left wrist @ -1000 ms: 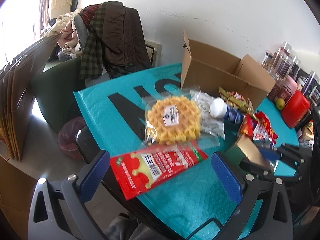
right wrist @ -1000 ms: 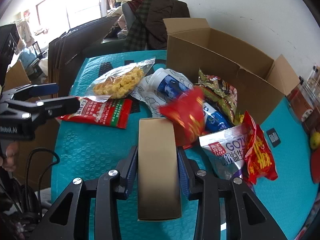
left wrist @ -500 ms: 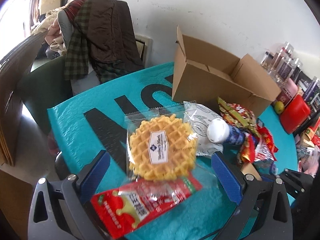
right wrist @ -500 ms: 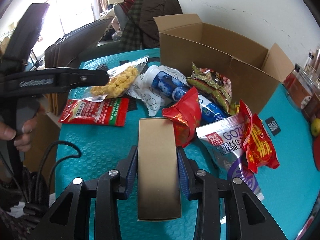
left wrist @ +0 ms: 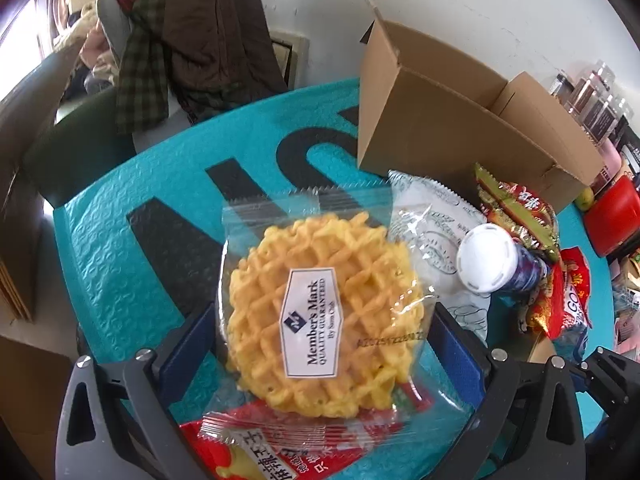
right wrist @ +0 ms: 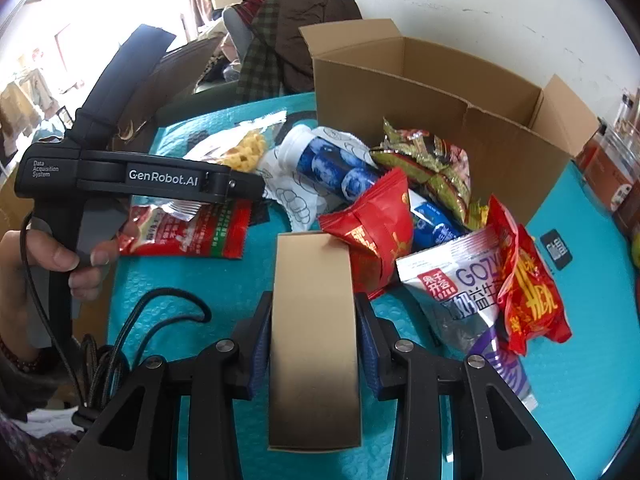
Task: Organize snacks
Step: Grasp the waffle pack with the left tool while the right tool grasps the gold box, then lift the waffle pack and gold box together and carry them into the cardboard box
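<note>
A clear packet with a yellow waffle (left wrist: 320, 312) lies on the teal mat (left wrist: 120, 220), overlapping a red snack packet (left wrist: 288, 448). My left gripper (left wrist: 322, 320) straddles the waffle packet. Its jaws are closing, with the blue pads (left wrist: 192, 340) right at the wrapper's edges. My right gripper (right wrist: 314, 312) is shut on a long tan box (right wrist: 314, 340), held just above the mat. An open cardboard box (right wrist: 400, 92) stands behind a heap of snacks. From the right wrist view the left tool's black body (right wrist: 120, 176) hangs over the red packet (right wrist: 188, 232), held by a hand (right wrist: 60, 260).
The heap holds a blue bottle with a white cap (left wrist: 488, 258), a white bag (left wrist: 432, 224), a green and red bag (left wrist: 516, 208), a red pouch (right wrist: 376, 224) and a white GOZY bag (right wrist: 452, 280). A chair draped with clothes (left wrist: 180, 40) stands behind the table. A black cable (right wrist: 132, 320) trails at the left.
My left gripper has moved forward and down, past the red packet, until the waffle packet sits between its pads, and its jaws have narrowed slightly. The right gripper keeps the tan box almost still.
</note>
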Demonstrator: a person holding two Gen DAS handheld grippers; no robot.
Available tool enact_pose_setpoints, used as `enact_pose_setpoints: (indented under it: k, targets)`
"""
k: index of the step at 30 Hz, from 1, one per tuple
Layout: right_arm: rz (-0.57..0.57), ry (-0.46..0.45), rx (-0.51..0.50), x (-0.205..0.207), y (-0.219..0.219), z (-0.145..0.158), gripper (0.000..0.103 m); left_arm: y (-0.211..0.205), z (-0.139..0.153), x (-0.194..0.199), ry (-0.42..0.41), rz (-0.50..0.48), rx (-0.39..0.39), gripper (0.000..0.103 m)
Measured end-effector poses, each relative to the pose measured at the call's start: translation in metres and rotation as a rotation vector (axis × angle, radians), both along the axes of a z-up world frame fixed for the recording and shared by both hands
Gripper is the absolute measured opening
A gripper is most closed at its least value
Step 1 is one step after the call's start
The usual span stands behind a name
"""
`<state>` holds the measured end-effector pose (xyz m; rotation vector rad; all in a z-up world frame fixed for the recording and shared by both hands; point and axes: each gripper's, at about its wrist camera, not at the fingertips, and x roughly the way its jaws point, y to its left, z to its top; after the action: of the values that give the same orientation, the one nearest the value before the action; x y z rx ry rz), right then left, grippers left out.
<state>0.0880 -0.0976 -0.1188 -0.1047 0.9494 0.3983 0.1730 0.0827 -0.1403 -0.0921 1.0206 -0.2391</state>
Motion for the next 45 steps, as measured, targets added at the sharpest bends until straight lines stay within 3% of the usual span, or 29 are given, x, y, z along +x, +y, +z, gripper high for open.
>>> enact_pose_setpoints:
  k: [1,4,11,30,45]
  targets:
    - [-0.001,-0.002,0.0,0.0,0.0,0.0,0.038,0.001,0.002,-0.002,-0.015,0.006,-0.003,0.081]
    - [-0.01,-0.005,-0.011,-0.001,0.0,0.0,0.038,-0.003,0.007,-0.01,-0.04,-0.01,0.036,0.076]
    - [-0.057,-0.004,-0.01,-0.015,-0.011,0.001,0.038,-0.005,0.024,-0.041,-0.076,-0.04,0.029,0.076]
    - [-0.206,-0.058,0.084,-0.091,-0.041,0.024,0.037,-0.027,0.046,-0.129,-0.066,-0.136,-0.034,0.076]
    - [-0.342,-0.169,0.153,-0.116,-0.068,0.072,0.037,-0.056,0.106,-0.151,-0.176,-0.253,-0.057,0.076]
